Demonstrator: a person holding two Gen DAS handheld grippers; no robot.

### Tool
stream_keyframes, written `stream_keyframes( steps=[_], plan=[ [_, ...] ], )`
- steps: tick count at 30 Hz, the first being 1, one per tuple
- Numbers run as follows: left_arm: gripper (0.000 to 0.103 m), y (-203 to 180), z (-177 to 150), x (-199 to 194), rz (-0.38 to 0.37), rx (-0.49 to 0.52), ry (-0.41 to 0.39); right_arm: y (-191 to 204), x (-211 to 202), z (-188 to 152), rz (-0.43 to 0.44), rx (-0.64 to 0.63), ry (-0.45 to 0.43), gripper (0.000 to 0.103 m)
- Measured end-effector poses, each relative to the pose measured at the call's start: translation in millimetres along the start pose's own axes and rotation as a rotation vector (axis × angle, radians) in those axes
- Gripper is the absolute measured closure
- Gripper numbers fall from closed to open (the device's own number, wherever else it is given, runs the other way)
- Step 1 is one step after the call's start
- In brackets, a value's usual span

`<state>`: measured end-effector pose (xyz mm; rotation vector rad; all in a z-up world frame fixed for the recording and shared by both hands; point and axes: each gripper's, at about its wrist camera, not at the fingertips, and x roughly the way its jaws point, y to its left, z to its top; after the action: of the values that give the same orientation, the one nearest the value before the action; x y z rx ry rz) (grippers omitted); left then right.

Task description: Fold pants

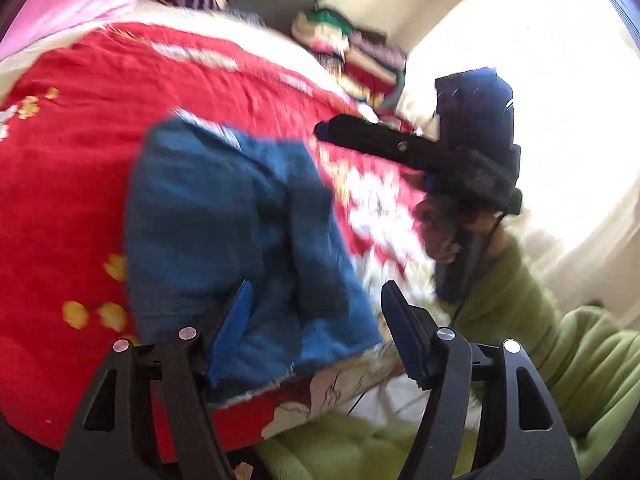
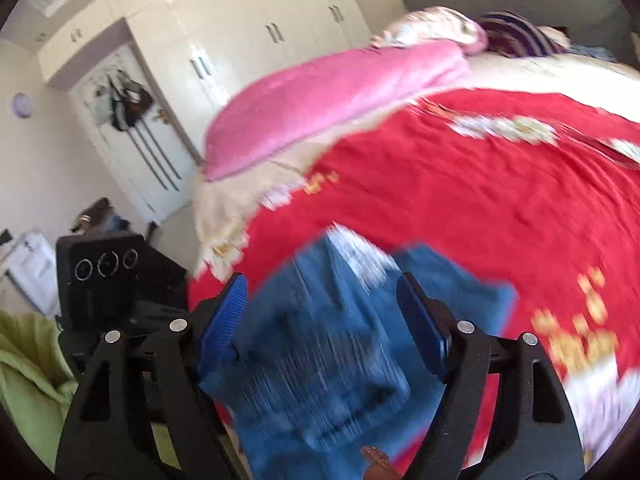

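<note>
Blue denim pants [image 1: 224, 232] lie folded in a compact bundle on the red bedspread [image 1: 80, 168], near the bed's front edge. My left gripper [image 1: 316, 304] is open and empty, its jaws wide over the near end of the pants. My right gripper [image 2: 320, 292] is open and empty too, just above the pants [image 2: 320, 356], which look blurred in the right wrist view. The right gripper also shows in the left wrist view [image 1: 332, 130], hovering beyond the pants to the right.
A pink blanket [image 2: 328, 92] and pillows lie at the far side of the bed. A pile of folded clothes [image 1: 352, 60] sits by the bed's far corner. White wardrobes [image 2: 240, 32] stand behind. A green sleeve [image 1: 540, 320] is at the right.
</note>
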<state>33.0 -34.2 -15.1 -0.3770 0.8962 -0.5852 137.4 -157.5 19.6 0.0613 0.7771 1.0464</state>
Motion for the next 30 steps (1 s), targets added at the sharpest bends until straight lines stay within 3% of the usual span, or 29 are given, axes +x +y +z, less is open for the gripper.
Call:
stream_keyframes(
  steps=[4, 5, 7, 9, 14, 15, 16, 19, 23, 26, 30],
  plan=[
    [0.038, -2.9, -4.5, 23.5, 0.078, 0.052, 0.068, -1.6, -0.4, -26.6, -0.074, 0.023, 0.060, 0.034],
    [0.038, -2.7, -6.1, 25.2, 0.087, 0.063, 0.071, -2.3, 5.5, -31.7, -0.106, 0.026, 0.093, 0.045],
    [0.038, -4.9, -7.6, 26.0, 0.092, 0.081, 0.071, -11.1, 19.9, -42.8, -0.194, 0.045, 0.181, 0.050],
    [0.037, -5.0, -3.6, 21.6, 0.082, 0.091, 0.061, -14.5, 26.6, -49.6, -0.234, 0.045, 0.214, 0.051],
    [0.038, -4.9, 3.9, -23.7, 0.183, 0.120, -0.066, -0.3, -0.5, -38.7, -0.225, 0.003, 0.136, 0.048],
    [0.041, -3.0, 5.8, -28.1, 0.216, 0.121, -0.081, 2.7, -5.3, -34.0, -0.225, -0.008, 0.118, 0.048],
    [0.057, 2.4, 8.7, -29.0, 0.267, 0.119, -0.089, 6.5, -8.1, -27.1, -0.228, -0.027, 0.099, 0.048],
    [0.073, 11.2, 6.9, -17.0, 0.295, 0.104, -0.055, 17.5, 0.3, -10.0, -0.215, -0.079, 0.103, 0.048],
    [0.078, 5.6, -4.7, -2.3, 0.364, 0.173, -0.001, 28.5, 31.4, 6.2, -0.207, -0.157, 0.163, 0.059],
    [0.079, 3.6, -10.6, 1.4, 0.371, 0.197, 0.019, 21.6, 57.2, 16.7, -0.228, -0.158, 0.216, 0.064],
    [0.079, 6.1, -15.9, 1.8, 0.360, 0.182, 0.028, 12.3, 82.3, 15.3, -0.185, -0.153, 0.292, 0.069]
  ],
)
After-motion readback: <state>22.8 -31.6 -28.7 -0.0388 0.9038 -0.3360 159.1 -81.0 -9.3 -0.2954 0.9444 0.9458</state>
